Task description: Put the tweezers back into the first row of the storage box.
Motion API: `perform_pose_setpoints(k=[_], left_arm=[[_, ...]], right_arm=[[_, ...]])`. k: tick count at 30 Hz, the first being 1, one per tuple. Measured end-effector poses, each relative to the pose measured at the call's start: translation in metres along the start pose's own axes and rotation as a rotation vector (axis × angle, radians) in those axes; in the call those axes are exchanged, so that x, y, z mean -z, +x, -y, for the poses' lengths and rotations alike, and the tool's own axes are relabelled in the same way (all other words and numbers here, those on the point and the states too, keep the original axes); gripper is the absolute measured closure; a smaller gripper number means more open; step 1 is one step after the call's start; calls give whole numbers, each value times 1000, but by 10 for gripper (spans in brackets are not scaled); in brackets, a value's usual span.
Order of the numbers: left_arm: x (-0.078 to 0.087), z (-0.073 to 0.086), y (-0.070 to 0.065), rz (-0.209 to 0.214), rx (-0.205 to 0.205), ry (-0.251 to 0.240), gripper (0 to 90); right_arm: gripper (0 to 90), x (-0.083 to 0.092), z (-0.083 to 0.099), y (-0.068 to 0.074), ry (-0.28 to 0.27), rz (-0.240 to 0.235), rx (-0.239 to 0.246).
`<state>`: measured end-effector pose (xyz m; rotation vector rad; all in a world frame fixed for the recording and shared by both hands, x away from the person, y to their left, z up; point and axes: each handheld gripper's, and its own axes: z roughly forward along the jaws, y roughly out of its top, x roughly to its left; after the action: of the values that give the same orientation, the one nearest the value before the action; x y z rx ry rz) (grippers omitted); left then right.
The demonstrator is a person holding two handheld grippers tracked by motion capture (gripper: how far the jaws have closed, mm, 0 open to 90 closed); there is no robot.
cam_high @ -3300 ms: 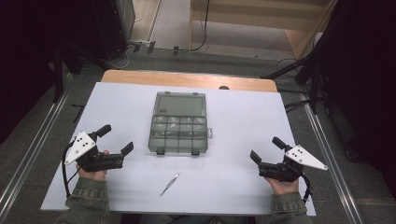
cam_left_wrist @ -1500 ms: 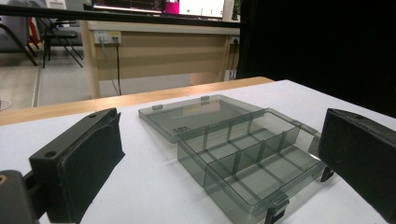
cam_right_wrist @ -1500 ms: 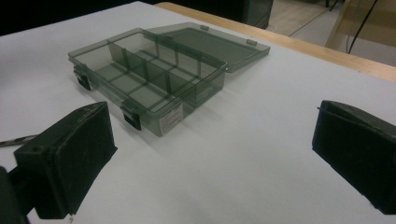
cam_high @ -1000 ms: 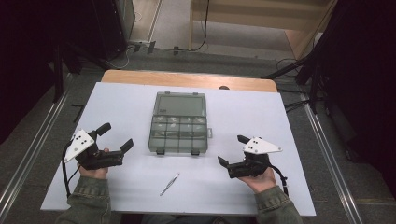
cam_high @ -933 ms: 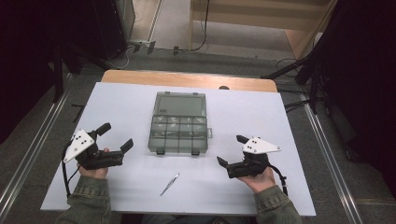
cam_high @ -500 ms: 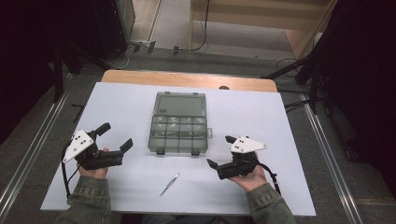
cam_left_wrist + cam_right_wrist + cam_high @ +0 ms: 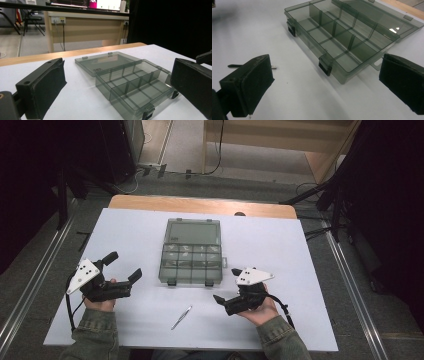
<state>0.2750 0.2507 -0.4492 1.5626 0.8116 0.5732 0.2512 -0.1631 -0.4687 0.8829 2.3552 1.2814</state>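
Tweezers (image 7: pixel 181 317) lay on the white table (image 7: pixel 300 250) in the lower middle of the high view, well apart from both tools and pretty much between them. Right gripper (image 7: pixel 227 286) sat at lower right, jaws spread wide with nothing in them, pointed toward the frame's left. In its own view the tweezers (image 7: pixel 272 66) peeked out just past the left jaw. Left gripper (image 7: pixel 122 265) was at lower left, also wide open and holding nothing. Smoky clear organizer box (image 7: pixel 192 262) sat in the center, lid flipped open toward the top of the frame, about 8 compartments, all looked bare.
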Motion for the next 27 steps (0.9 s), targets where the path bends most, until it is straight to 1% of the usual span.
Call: perform_pose_setpoints(k=[3,5,8,9,15,23,24,26,27], left_arm=[[0,0,0,-1,1,-1,0],[0,0,0,0,1,-1,0],[0,0,0,-1,1,-3,0],[0,0,0,-1,1,-3,0],[0,0,1,-1,6,-5,0],[0,0,1,1,9,-7,0],[0,0,1,2,11,-8,0],[0,0,1,2,11,-8,0],[0,0,1,2,11,-8,0]], right_arm=[[0,-3,-1,2,2,-8,7],[0,-7,-1,4,11,-21,3],[0,-14,-3,8,32,-47,14],[0,-14,-3,8,32,-47,14],[0,-26,-7,19,55,-98,52],[0,-36,-11,27,79,-135,81],[0,-39,-13,30,87,-146,95],[0,-40,-14,32,87,-152,98],[0,-42,-15,33,91,-158,106]])
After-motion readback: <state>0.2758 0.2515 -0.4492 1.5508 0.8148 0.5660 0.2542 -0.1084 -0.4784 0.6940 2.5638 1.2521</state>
